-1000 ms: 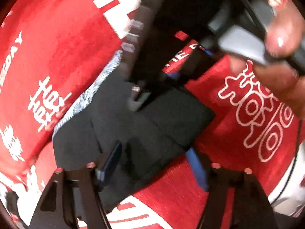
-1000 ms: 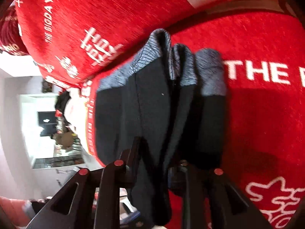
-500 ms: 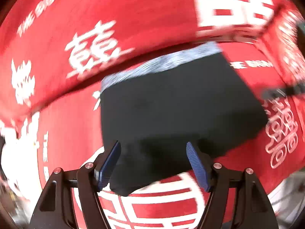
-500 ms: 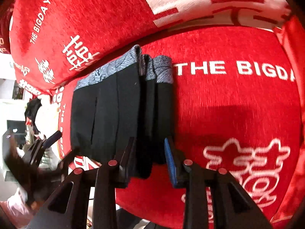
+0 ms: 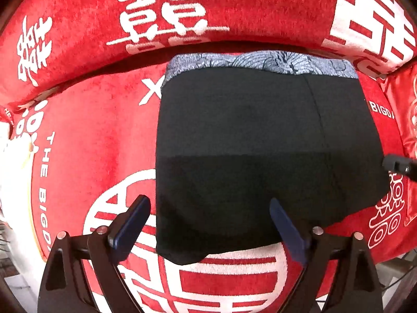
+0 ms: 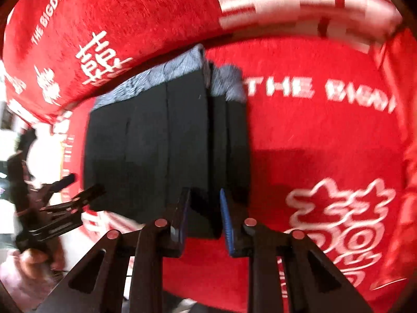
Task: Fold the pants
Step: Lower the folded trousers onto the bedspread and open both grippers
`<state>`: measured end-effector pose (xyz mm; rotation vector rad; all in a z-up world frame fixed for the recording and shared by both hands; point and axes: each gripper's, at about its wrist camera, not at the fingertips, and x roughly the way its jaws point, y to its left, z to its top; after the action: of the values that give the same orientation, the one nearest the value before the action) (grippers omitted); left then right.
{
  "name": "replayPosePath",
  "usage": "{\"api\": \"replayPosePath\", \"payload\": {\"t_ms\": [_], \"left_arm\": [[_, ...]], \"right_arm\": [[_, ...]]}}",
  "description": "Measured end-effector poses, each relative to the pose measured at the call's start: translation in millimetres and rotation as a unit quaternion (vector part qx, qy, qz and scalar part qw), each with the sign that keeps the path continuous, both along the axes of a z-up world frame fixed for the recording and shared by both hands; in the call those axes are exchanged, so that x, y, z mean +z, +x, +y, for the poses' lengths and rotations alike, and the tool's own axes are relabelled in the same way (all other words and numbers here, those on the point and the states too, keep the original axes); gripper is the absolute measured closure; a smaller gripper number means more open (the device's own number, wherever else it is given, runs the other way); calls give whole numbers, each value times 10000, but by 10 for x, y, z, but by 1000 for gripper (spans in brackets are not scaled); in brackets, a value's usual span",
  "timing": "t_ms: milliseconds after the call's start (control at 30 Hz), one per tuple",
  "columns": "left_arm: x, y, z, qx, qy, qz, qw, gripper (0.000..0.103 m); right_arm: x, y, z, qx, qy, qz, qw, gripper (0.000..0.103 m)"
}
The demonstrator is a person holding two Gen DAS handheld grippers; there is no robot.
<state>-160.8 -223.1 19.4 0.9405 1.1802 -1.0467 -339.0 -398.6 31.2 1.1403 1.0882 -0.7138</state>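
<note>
The black pants (image 5: 260, 156) with a grey patterned waistband (image 5: 260, 64) lie folded flat on a red cushion. My left gripper (image 5: 209, 224) is open and empty, hovering over their near edge. In the right wrist view the folded pants (image 6: 166, 143) lie in layers. My right gripper (image 6: 204, 216) is open by a narrow gap and back from their near right edge, holding nothing. The left gripper also shows in the right wrist view (image 6: 75, 190) at the left. A tip of the right gripper (image 5: 398, 165) shows at the right edge of the left wrist view.
The red seat cushion (image 5: 86, 143) has white characters and "THE BIGDAY" print. A red back cushion (image 5: 104, 13) rises behind the pants. The cushion's front edge (image 5: 234, 300) lies under my left gripper. A hand (image 6: 31, 266) holds the left gripper.
My right gripper has let go of the folded pants and drawn back. My left gripper has pulled back and swung round to face the pants squarely, still open.
</note>
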Motion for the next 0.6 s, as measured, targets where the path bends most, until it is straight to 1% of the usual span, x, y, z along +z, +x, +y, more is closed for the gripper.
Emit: {"api": "replayPosePath", "payload": {"t_ms": [33, 133, 200, 267, 367, 433, 533, 600], "left_arm": [[-13, 9, 2, 20, 5, 39, 10000, 9], [-46, 65, -15, 69, 12, 112, 9999, 9], [-58, 98, -34, 103, 42, 125, 9999, 0], [-84, 118, -29, 126, 75, 114, 9998, 0], [-121, 151, -40, 181, 105, 219, 9995, 0], [-148, 160, -45, 174, 120, 228, 9995, 0], [-188, 167, -46, 175, 159, 249, 9994, 0], [-220, 186, -55, 180, 183, 306, 9992, 0]], "right_arm": [[33, 21, -10, 39, -73, 115, 9999, 77], [74, 15, -2, -39, -8, 139, 9999, 75], [110, 52, 32, 13, -84, 210, 9997, 69], [166, 134, 87, 141, -229, 250, 9993, 58], [254, 267, 166, 362, -450, 221, 9981, 57], [259, 394, 206, 584, -532, 190, 9967, 57], [185, 514, 224, 749, -503, 210, 9957, 57], [121, 536, 226, 734, -431, 238, 9961, 57]]}}
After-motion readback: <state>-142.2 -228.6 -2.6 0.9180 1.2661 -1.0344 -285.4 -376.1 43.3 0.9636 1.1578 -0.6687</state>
